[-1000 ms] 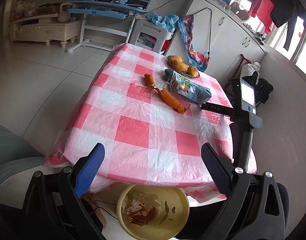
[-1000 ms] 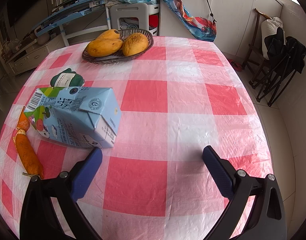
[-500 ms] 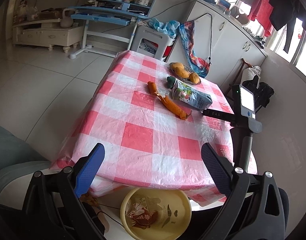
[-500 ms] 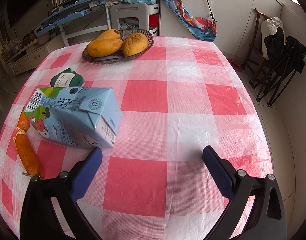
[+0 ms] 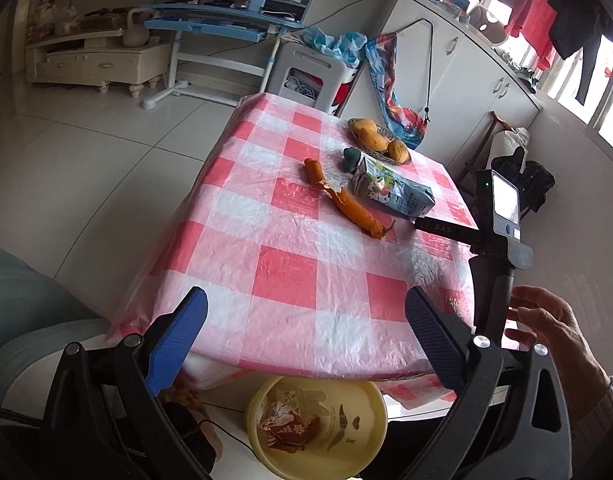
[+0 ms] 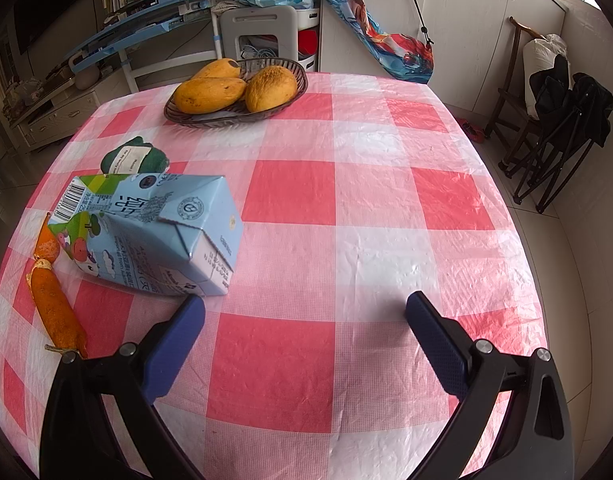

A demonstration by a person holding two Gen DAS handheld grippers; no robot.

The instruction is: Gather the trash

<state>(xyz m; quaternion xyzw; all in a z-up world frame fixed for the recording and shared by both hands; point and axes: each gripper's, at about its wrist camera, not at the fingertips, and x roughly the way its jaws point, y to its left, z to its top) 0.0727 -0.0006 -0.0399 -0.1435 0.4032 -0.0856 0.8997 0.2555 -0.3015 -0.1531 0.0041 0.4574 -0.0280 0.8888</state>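
Left wrist view: the left hand-held gripper (image 5: 304,336) hangs spread and empty off the near edge of the checked tabletop (image 5: 290,272), above a yellow bin (image 5: 318,424) on the floor. The milk carton (image 5: 390,194) and orange peel (image 5: 346,204) lie well ahead, toward the far right. A hand (image 5: 546,328) grips the right tool's handle.

Right wrist view: the right hand-held gripper (image 6: 304,336) is also spread and empty, resting low over the tabletop (image 6: 346,240). The milk carton (image 6: 154,232) lies on its side just ahead-left, nearly touching the left fingertip (image 6: 186,316), its long axis running leftward and away. The right hand looks far nearer; a small leftward shift should bracket it.
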